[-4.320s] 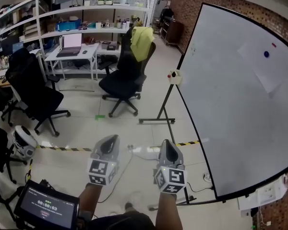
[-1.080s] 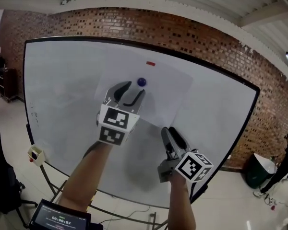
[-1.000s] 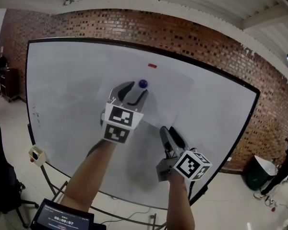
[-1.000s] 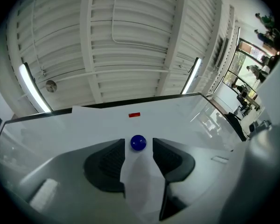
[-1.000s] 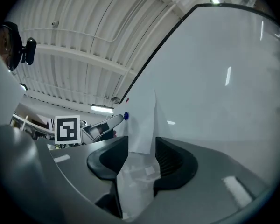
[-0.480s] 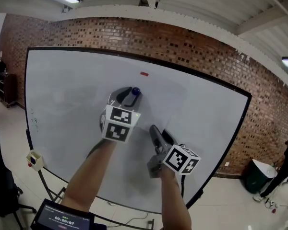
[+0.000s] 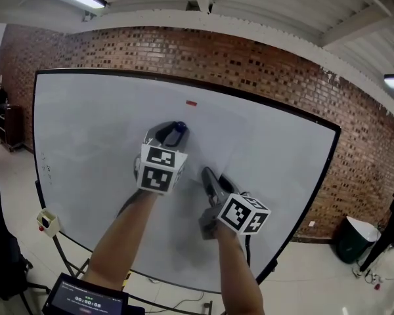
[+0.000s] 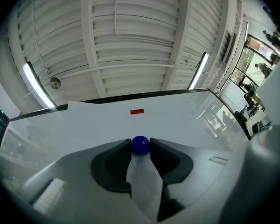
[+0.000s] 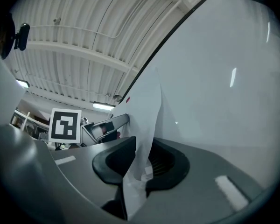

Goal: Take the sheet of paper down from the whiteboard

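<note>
The left claw (image 7: 171, 132) has just been closing and nips the blue magnet (image 8: 140, 145) that pins the sheet of paper (image 9: 147, 107) to the whiteboard (image 7: 85, 123); the right claw (image 9: 139, 156), closing too, seems to pinch the sheet's lower edge, probably against falling

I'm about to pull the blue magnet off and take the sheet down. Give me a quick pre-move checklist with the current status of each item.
1. Left gripper on the blue magnet: its jaws have just been closing and touch both sides of the ball. Ok.
2. Sheet of paper between the right gripper jaws: they have just been closing with the sheet's edge running between them. Ok.
3. Right pads actually pinching the sheet: cannot tell.
4. All magnets cleared: not ok. The red magnet sits on the sheet above the blue one, against the whiteboard.
</note>
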The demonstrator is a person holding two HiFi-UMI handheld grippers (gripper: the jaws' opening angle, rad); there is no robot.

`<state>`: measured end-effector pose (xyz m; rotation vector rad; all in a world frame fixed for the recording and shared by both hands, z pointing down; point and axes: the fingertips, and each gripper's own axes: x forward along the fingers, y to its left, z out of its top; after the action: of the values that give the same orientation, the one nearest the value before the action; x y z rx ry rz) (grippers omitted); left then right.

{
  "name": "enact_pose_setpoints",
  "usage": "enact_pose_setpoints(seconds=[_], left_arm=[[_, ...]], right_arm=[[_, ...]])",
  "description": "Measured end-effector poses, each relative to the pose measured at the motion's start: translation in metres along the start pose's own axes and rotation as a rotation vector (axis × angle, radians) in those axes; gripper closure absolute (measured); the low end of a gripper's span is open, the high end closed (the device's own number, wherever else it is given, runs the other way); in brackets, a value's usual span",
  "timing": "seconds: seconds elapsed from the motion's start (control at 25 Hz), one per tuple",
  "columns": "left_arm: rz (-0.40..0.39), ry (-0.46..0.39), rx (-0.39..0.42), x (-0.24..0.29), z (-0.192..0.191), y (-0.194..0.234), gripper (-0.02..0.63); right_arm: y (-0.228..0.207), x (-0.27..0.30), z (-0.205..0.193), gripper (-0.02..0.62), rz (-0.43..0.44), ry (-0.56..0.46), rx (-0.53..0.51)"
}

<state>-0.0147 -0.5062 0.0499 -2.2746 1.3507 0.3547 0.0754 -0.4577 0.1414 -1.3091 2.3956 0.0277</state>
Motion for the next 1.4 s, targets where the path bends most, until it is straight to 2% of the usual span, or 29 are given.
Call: enact_pose_setpoints(seconds=[0.12, 0.2, 0.32, 0.52, 0.92, 1.0, 1.16, 1.4], left_arm=[[0.003, -0.002, -0.044, 0.003, 0.001, -0.005, 0.483], [0.003, -0.004, -0.067, 0.003, 0.000, -0.006, 0.483], [-0.002, -0.018, -0.104, 0.002, 0.002, -0.005, 0.483], [-0.022, -0.027, -0.212, -0.004, 0.002, -0.003, 0.483], [0.057, -0.010, -0.112, -0.047, -0.019, -0.017, 0.483], [0.079, 0.005, -0.121, -0.061, -0.029, -0.023, 0.483], [0.119, 0.074, -0.196, -0.093, -0.069, -0.027, 0.483], [0.217, 0.186, -0.198, -0.160, -0.136, -0.029, 0.483]], right_arm=[[-0.008, -0.004, 0.007, 0.514, -0.014, 0.010, 0.001], [-0.012, -0.006, 0.008, 0.577, -0.034, 0.011, 0.001], [-0.008, -0.010, 0.012, 0.581, -0.030, -0.009, -0.006], [0.002, -0.023, 0.020, 0.581, 0.006, -0.042, -0.008], [-0.002, -0.055, -0.015, 0.583, 0.020, -0.019, 0.037], [-0.002, -0.067, -0.023, 0.583, 0.028, -0.006, 0.040], [-0.005, -0.086, -0.050, 0.583, 0.031, 0.026, 0.043], [-0.016, -0.118, -0.109, 0.581, -0.032, 0.092, 0.010]])
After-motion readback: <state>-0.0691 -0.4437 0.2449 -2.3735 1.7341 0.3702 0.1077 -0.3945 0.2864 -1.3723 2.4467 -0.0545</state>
